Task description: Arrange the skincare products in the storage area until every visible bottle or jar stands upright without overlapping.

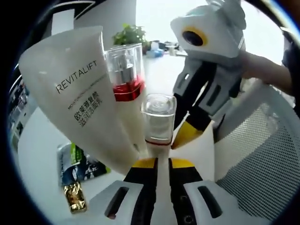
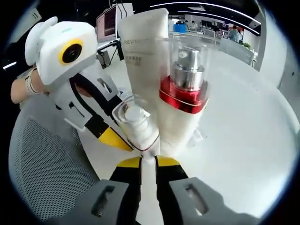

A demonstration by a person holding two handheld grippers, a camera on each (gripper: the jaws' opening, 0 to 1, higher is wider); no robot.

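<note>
A small white bottle with a clear cap stands upright just beyond the tips of both grippers. My left gripper is shut, its jaws a narrow slit apart, right below the bottle's base. My right gripper is shut too, at the same base. Each enters the other's view, the right gripper and the left gripper, with a yellow tip beside the bottle. Behind it stand a pump bottle with a red collar and a tall white REVITALIFT tube, crowded together.
Two flat sachets lie on the white table to the left of the tube. A grey mesh chair stands close to the table. A person's hand holds the right gripper. Desks and screens fill the far background.
</note>
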